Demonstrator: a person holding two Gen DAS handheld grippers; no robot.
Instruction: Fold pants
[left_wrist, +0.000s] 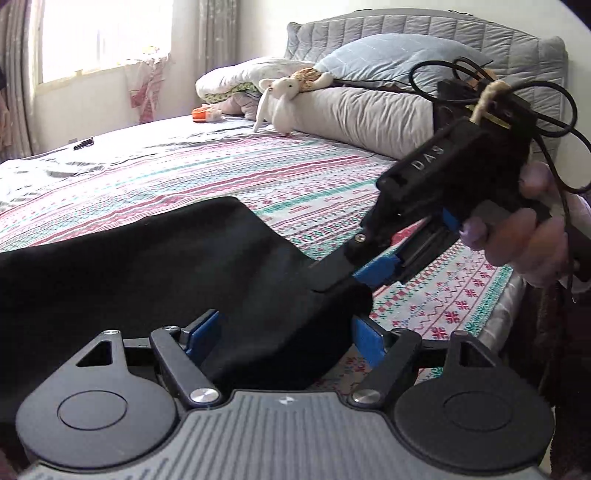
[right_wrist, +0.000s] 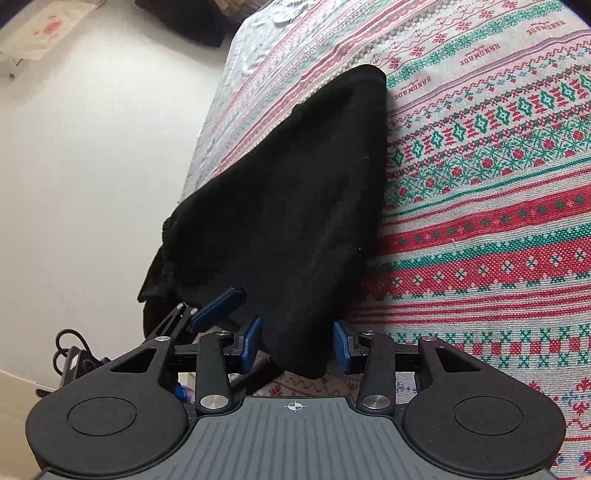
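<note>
The black pants (left_wrist: 147, 269) lie on the patterned bed sheet, one end lifted off it. In the left wrist view my left gripper (left_wrist: 286, 330) has the cloth bunched between its blue fingers (left_wrist: 201, 330). The right gripper (left_wrist: 354, 275), held by a hand, pinches the same raised edge just beyond. In the right wrist view my right gripper (right_wrist: 297, 345) has the pants (right_wrist: 295, 192) hanging between its blue pads (right_wrist: 341, 345), with the left gripper's blue pad (right_wrist: 218, 308) beside it at the left.
The bed sheet (left_wrist: 295, 177) reaches back to pillows (left_wrist: 354, 110), a white stuffed toy (left_wrist: 280, 92) and a grey headboard (left_wrist: 424, 33). A small dark object (left_wrist: 84, 143) lies near the far left edge. The bed's edge and pale floor (right_wrist: 92, 166) show in the right wrist view.
</note>
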